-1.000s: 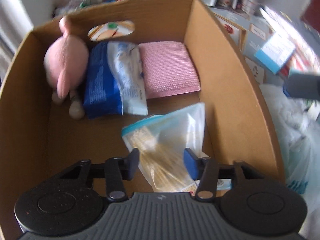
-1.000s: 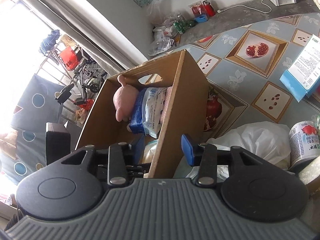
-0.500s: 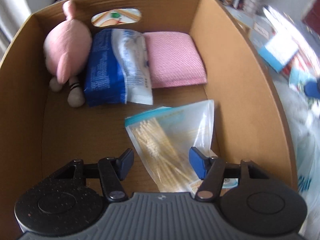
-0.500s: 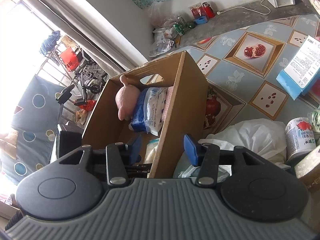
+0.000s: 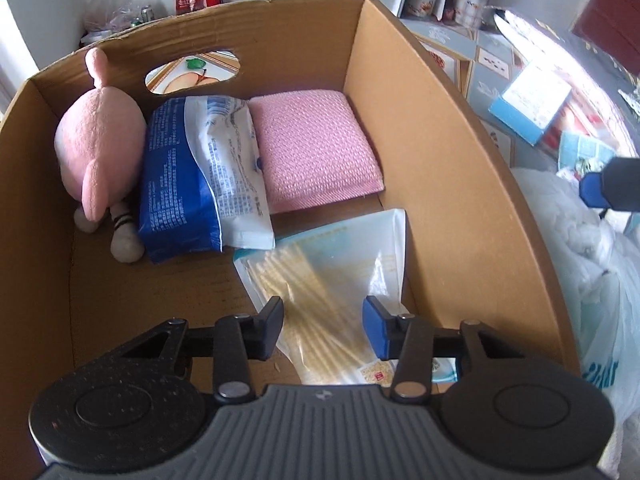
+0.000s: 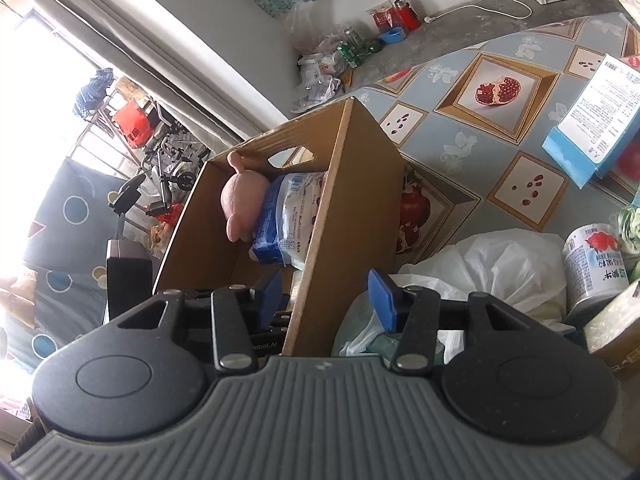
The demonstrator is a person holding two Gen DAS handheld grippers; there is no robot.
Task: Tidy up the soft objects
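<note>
A cardboard box (image 5: 460,200) holds a pink plush toy (image 5: 100,148) at the far left, a blue and white soft pack (image 5: 192,184) beside it, and a pink pad (image 5: 316,152) at the far right. A clear zip bag of cotton swabs (image 5: 320,276) lies on the box floor in front. My left gripper (image 5: 322,330) is open and empty, just above the bag's near end. My right gripper (image 6: 324,296) is open and empty, astride the box's right wall (image 6: 352,208). The plush (image 6: 240,204) and the pack (image 6: 284,216) show there too.
A white plastic bag (image 6: 492,272) lies right of the box, with a can (image 6: 596,260) and a blue and white carton (image 6: 596,120) beyond on the patterned tablecloth (image 6: 500,96). The carton (image 5: 532,100) and the plastic bag (image 5: 592,264) show in the left wrist view too.
My left gripper has opened and let go of the swab bag, which now lies on the box floor. The left gripper has drawn back a little. The right gripper has hardly moved.
</note>
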